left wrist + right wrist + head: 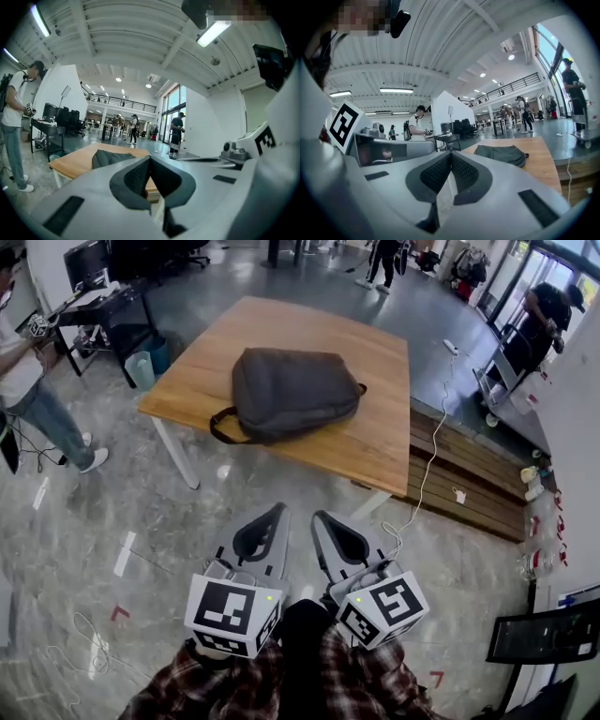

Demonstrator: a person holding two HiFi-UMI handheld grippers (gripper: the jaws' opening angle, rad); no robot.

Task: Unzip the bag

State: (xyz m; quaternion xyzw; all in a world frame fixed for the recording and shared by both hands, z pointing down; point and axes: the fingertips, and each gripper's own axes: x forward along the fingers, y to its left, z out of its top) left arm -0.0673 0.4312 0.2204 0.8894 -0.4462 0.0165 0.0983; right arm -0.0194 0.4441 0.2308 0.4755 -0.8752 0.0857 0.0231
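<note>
The bag (291, 390) lay flat on the wooden table (380, 442), nearer the table's left edge than its right, with a dark strap loop (223, 427) reaching toward the near edge; no zip pull could be made out in any view, and the bag appeared fully shut. The left gripper (275, 514) and the right gripper (321, 518) were held side by side close to the person's body, above the floor (141, 512) and well apart from the table; neither touched the bag. In the left gripper view the fingers (133, 176) met at their tips with nothing between them; in the right gripper view the fingers (465, 171) were likewise pressed together and empty. By this layout the task had not begun; the approach to the table was the step in hand. Probable faults from here: with both sets of fingers shut, a reach for the pull without first parting them would only push it aside; the bag rested loose on a smooth top, so a pull on the zip with one gripper alone would likely drag the whole bag rather than open it, and the other gripper should pin the fabric; a white cable (429, 460) trailed over the floor beside the table's right side and could catch a foot on the way in.
</note>
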